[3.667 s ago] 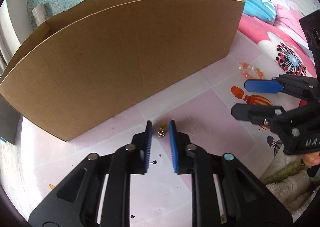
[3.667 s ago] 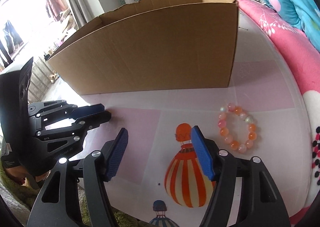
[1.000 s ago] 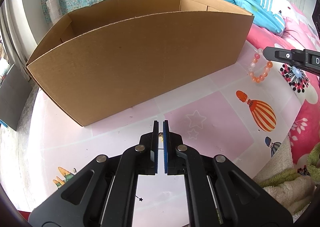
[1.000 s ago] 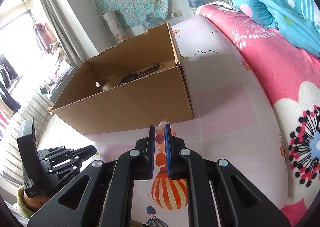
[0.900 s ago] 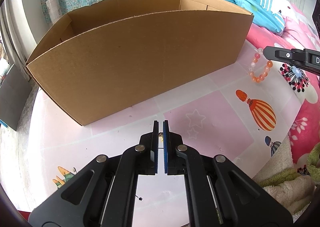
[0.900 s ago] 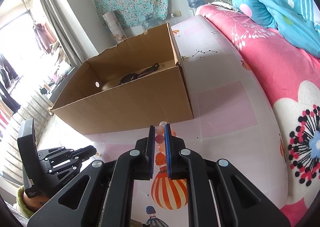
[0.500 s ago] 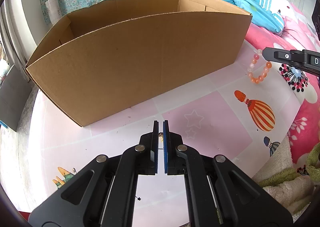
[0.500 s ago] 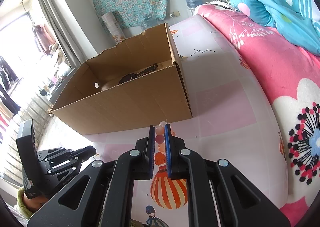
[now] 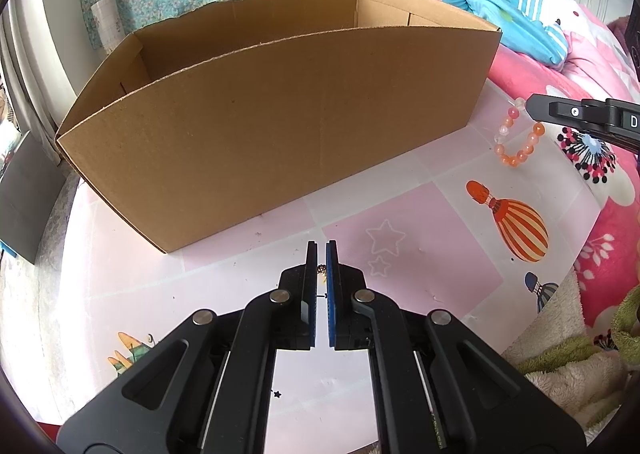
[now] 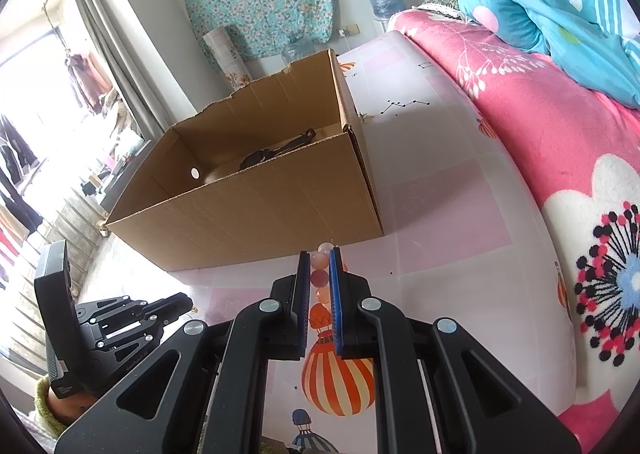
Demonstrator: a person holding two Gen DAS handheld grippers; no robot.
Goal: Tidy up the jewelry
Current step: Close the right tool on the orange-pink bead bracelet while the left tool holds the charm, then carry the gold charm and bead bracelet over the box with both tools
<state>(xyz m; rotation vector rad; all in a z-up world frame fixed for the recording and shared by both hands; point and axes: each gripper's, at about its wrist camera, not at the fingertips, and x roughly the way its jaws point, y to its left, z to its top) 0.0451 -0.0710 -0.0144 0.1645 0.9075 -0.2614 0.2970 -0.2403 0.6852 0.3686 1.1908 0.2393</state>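
Observation:
My left gripper [image 9: 321,250] is shut on a small gold jewelry piece [image 9: 321,269] and holds it above the pink mat in front of the open cardboard box [image 9: 280,133]. My right gripper [image 10: 320,254] is shut on an orange and pink bead bracelet [image 10: 320,276], which hangs from it in the left wrist view [image 9: 516,149], to the right of the box. The right wrist view shows the box [image 10: 280,205] from its right corner, with a dark object [image 10: 276,149] lying inside. The left gripper [image 10: 180,302] shows at lower left there.
A pink mat with balloon prints [image 9: 516,230] covers the surface. A pink flowered blanket [image 10: 560,173] and a blue quilt [image 10: 560,5] lie to the right. A fluffy green and white cloth [image 9: 580,366] lies at the near right edge.
Since 3.7 s ago both grippers have shut, the left on the gold piece and the right on the bracelet, and both have lifted off the mat. Over the last second little has moved.

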